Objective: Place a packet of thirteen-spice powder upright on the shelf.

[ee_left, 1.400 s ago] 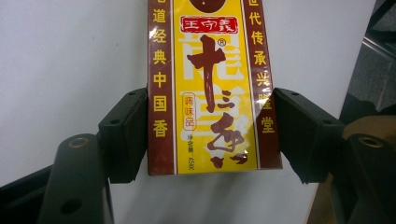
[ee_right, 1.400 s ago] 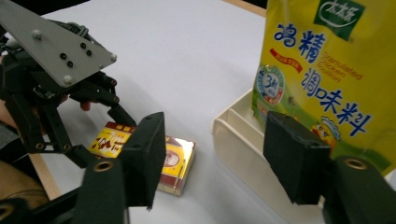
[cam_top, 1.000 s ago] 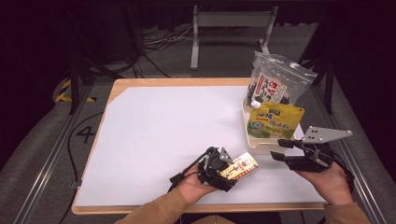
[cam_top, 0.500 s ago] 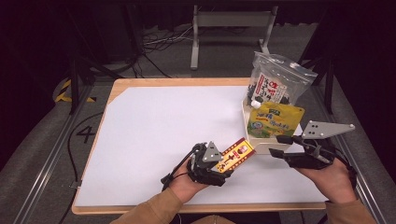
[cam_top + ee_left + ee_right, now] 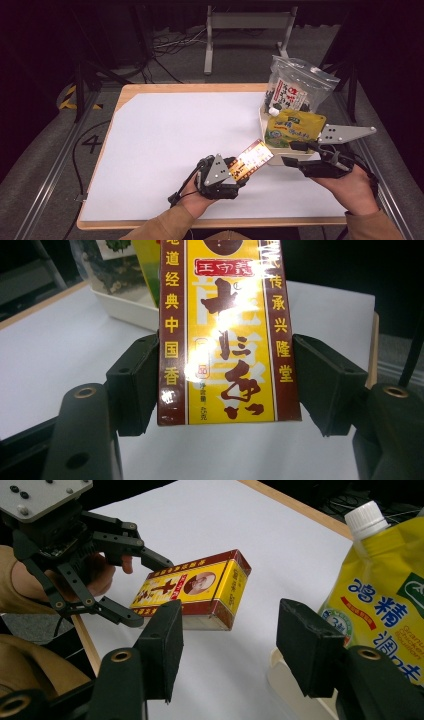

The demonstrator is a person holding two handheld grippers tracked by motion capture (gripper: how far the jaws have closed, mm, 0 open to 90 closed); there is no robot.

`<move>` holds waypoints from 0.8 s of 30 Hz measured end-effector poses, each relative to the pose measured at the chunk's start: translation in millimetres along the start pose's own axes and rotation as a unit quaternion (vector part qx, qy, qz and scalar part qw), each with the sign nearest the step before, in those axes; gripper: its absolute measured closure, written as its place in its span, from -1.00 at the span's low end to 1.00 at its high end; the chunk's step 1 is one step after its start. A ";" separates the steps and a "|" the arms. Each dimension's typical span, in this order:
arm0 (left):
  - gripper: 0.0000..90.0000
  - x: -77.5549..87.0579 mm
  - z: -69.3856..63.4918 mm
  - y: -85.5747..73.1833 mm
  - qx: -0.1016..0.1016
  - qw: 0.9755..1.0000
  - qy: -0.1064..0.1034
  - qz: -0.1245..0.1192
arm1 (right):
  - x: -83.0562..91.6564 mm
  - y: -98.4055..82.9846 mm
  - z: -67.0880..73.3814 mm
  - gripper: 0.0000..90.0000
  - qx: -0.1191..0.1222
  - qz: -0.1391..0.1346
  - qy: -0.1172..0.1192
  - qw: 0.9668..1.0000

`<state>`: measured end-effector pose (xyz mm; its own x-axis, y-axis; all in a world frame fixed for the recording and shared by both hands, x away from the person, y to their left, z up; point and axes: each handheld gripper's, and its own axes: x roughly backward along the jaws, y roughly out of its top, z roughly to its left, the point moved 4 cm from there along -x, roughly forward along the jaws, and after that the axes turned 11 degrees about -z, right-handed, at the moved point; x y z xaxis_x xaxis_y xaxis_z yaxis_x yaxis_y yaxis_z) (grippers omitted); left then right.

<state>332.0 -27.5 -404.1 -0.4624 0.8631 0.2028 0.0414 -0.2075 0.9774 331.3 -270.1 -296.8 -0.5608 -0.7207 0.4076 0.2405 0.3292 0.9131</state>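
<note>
Left gripper [image 5: 239, 172] clamps the red-and-yellow box [image 5: 251, 159] by its long sides, 2 jaws pressed on it, holding it clear above the white table [image 5: 175, 140] and angled toward the white tray [image 5: 262, 120]. The box's far end looks just short of the tray, though that's hard to judge. Right gripper [image 5: 292, 155] hovers at the tray's near edge, jaws spread wide, gripping nothing. A yellow pouch [image 5: 292, 127] and a clear bag [image 5: 295, 90] stand in the tray.
</note>
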 end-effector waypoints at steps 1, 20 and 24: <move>-0.28 0.2 -0.1 -0.1 0.004 1.000 0.000 -0.005 | -0.6 1.4 0.5 -0.03 0.000 -0.001 0.002 1.000; -0.28 2.7 0.9 0.6 0.010 0.999 0.001 -0.032 | -23.2 20.0 3.3 -0.20 -0.026 0.022 0.016 0.999; -0.28 3.6 2.0 1.4 0.014 0.999 0.001 -0.037 | -27.2 20.6 1.9 -0.22 -0.032 0.026 0.018 0.999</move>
<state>332.2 -23.7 -401.9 -0.4668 0.8747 0.1305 0.0318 -0.1309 0.9909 350.0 -242.6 -289.1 -0.5175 -0.7255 0.4537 0.3195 0.3280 0.8890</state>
